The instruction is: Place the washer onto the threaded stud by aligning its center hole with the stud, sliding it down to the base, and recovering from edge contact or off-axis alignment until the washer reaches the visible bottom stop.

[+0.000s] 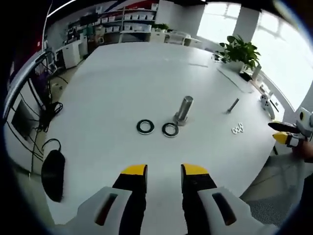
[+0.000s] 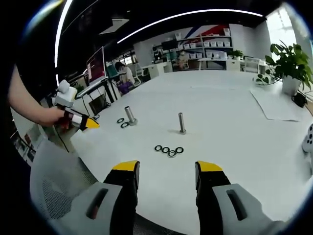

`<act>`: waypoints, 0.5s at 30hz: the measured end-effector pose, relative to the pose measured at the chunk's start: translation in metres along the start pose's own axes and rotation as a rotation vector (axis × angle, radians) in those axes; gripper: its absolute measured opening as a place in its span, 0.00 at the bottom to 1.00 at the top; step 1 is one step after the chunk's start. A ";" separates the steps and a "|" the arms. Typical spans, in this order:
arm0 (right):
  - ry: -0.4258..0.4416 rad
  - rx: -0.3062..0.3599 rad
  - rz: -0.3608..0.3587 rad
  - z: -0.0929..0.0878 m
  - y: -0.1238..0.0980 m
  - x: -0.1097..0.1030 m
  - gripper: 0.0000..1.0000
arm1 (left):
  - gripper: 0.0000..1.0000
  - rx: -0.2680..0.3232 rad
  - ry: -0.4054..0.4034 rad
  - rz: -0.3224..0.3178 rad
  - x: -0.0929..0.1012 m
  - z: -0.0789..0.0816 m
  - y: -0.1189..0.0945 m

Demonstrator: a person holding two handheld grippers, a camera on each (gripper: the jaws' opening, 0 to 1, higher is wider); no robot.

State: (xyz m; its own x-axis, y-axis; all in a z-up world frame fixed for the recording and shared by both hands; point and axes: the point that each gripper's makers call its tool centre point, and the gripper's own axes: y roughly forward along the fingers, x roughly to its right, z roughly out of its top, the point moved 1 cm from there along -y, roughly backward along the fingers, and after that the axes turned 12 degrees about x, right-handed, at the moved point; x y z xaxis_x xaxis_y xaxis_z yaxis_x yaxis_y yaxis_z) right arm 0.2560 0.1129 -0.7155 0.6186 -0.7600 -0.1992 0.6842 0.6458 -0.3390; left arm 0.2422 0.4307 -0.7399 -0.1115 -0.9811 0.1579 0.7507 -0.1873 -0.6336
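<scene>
While both grippers hover spread and empty, washers (image 1: 145, 127) and stud (image 1: 184, 109) lie ahead of left gripper (image 1: 164, 176); right gripper (image 2: 167, 174) touches nothing.

white table (image 1: 122, 88), black washers (image 2: 168, 150)

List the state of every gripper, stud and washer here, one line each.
Left gripper: open, empty.
Right gripper: open, empty.
Thick stud: upright, no washer on it.
Two large washers: flat on the table beside the thick stud.
Thin stud: upright, bare.
Small washers: flat in a row near the thin stud.
</scene>
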 end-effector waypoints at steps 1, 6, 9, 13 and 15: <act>-0.002 0.001 0.002 0.000 0.000 0.000 0.49 | 0.26 -0.004 0.005 -0.003 -0.001 0.003 0.003; 0.007 0.002 0.002 0.000 0.000 0.000 0.49 | 0.27 -0.041 0.023 -0.008 -0.004 0.009 0.013; 0.010 0.003 0.006 0.001 0.000 -0.001 0.48 | 0.27 -0.065 0.034 -0.015 -0.002 0.006 0.017; 0.011 0.001 0.010 0.000 0.000 -0.001 0.48 | 0.27 -0.094 0.038 -0.006 -0.002 0.000 0.020; 0.010 0.002 0.009 0.000 0.000 -0.002 0.49 | 0.27 -0.104 0.040 -0.001 -0.002 -0.001 0.022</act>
State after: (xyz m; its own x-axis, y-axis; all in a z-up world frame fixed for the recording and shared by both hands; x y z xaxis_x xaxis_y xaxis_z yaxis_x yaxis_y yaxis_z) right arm 0.2551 0.1139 -0.7149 0.6211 -0.7546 -0.2118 0.6791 0.6530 -0.3353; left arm 0.2578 0.4287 -0.7550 -0.1399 -0.9816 0.1299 0.6789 -0.1906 -0.7091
